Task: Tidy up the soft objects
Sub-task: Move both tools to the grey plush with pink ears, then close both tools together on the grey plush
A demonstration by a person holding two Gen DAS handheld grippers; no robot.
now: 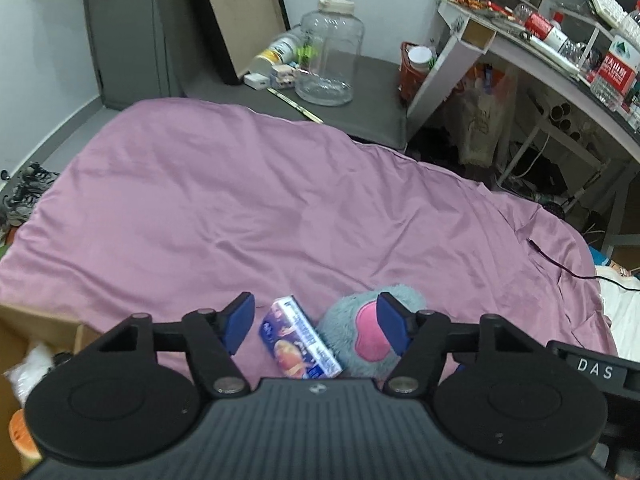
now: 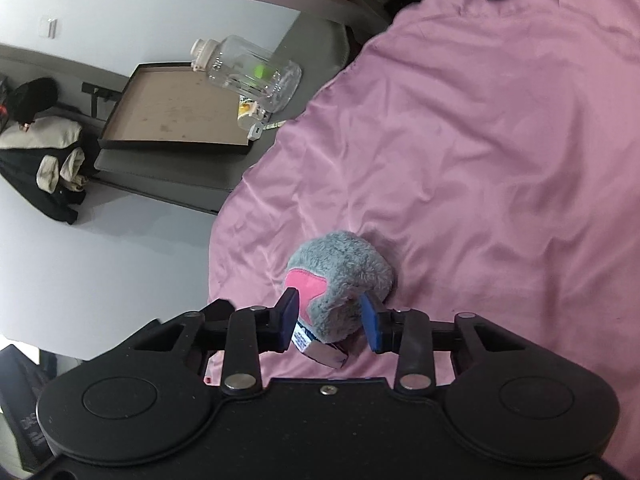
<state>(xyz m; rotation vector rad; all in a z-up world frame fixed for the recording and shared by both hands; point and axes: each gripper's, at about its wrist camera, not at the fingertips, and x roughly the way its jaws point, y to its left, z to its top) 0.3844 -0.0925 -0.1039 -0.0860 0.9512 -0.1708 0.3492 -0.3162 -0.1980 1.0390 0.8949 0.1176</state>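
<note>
Left gripper (image 1: 316,322) hangs spread wide over the tissue pack (image 1: 299,338) w/ nothing between its pads, while right gripper (image 2: 330,320) straddles the grey plush (image 2: 344,276) (pink patch up) on the purple sheet (image 2: 500,160), jaws apart, contact unclear.

Left gripper (image 1: 316,322) and right gripper (image 2: 330,322) jaws spread.

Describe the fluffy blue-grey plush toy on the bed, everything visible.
The plush toy is a rounded lump of shaggy blue-grey fur with a smooth pink patch. It lies on the purple bedsheet, beside a small printed box. The right gripper straddles it, jaws open, pads at its sides. No face shows.
</note>
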